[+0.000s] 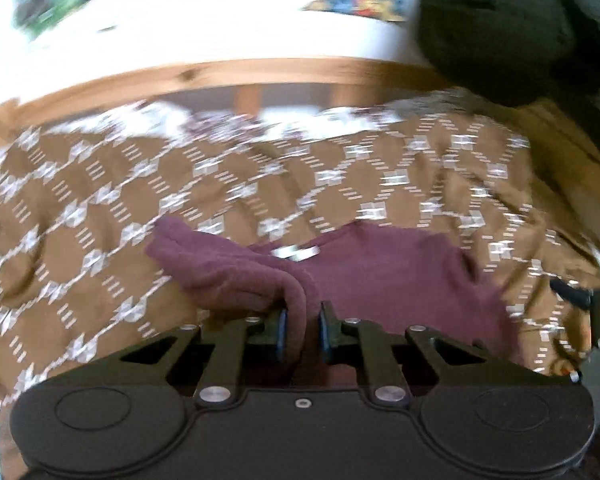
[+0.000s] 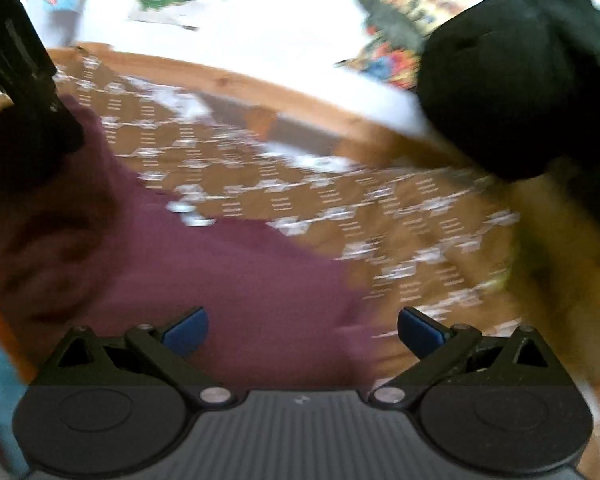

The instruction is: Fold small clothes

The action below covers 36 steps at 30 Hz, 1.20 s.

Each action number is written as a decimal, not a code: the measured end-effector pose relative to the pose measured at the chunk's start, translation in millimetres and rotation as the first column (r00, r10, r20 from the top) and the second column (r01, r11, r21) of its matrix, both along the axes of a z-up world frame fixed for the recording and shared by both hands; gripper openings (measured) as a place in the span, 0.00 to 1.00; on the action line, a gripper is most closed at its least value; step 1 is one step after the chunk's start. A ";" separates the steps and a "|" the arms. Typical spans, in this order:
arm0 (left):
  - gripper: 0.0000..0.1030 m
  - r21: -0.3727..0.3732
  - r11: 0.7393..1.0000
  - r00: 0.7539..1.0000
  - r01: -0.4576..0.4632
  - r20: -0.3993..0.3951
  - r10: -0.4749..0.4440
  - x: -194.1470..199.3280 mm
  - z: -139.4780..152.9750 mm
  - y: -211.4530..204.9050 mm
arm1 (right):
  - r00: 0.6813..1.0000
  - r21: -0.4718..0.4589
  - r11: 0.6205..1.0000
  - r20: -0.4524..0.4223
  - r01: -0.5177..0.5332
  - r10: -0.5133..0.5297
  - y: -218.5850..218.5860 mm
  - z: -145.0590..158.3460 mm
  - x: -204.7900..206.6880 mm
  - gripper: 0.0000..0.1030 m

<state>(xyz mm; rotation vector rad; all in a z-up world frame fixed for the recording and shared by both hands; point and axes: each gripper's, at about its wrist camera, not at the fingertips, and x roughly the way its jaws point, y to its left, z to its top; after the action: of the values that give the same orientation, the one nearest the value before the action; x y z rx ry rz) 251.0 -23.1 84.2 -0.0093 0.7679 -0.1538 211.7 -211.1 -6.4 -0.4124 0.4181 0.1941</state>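
Observation:
A small maroon garment (image 1: pixel 380 276) lies on a brown bedspread with a white diamond pattern (image 1: pixel 260 184). My left gripper (image 1: pixel 303 330) is shut on a rolled edge of the maroon garment and lifts it, with a white label (image 1: pixel 296 253) showing behind. In the right wrist view the maroon garment (image 2: pixel 228 280) spreads under my right gripper (image 2: pixel 302 330), which is open and empty just above it. The left gripper (image 2: pixel 32 120) shows as a dark shape at the garment's far left. The views are blurred by motion.
A wooden bed frame (image 1: pixel 220 74) runs along the far edge of the bedspread (image 2: pixel 380 208), with a white floor and colourful boxes (image 2: pixel 404 12) beyond. A dark bulky cloth (image 2: pixel 520 72) hangs at the right. Another dark tool part (image 1: pixel 588 308) sits at the right edge.

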 end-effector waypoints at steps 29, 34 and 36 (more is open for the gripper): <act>0.98 -0.013 0.959 0.948 0.285 0.151 -0.280 -52.3 -32.6 -55.9 | 0.959 0.148 0.948 -0.065 0.283 -0.276 -98.0 7.6 29.5 1.00; 0.98 0.153 0.957 0.959 0.248 0.100 -0.265 -57.8 -61.9 -54.3 | 0.981 0.505 0.841 -0.105 0.192 -0.160 -115.7 22.7 22.5 1.00; 0.97 0.175 0.951 0.962 0.253 0.063 -0.268 -58.8 -74.7 -52.7 | 0.983 0.621 0.767 -0.166 0.163 -0.075 -117.0 23.4 25.7 1.00</act>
<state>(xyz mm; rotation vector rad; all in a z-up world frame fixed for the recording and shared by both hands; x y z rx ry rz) 192.2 -75.8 9.5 0.2565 0.6920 -0.3395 237.3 -328.1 17.1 0.3024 0.4797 0.2260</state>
